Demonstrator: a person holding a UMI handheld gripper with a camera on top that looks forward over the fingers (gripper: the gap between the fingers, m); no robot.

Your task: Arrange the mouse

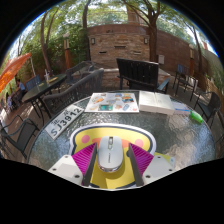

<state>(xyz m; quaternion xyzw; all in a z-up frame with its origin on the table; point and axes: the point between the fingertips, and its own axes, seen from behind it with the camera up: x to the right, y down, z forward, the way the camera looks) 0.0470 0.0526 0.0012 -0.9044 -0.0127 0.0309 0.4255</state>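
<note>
Mouse (110,153) between gripper (111,160) fingers, seemingly clamped | papers (112,102), box (156,101) beyond

Mouse (110,153) rear hidden below tool (110,160); label (65,120) text too small.

A mouse (110,153) is sitting low in the frame's centre between the two fingers of the gripper (110,160), on the table (185,140). Above it, at mid-frame, a tray (111,102) is lying, with a box (156,101) touching its right side. A sign (65,120) is lying at the left. Chairs (138,73) are standing behind the table, upper centre.
</note>
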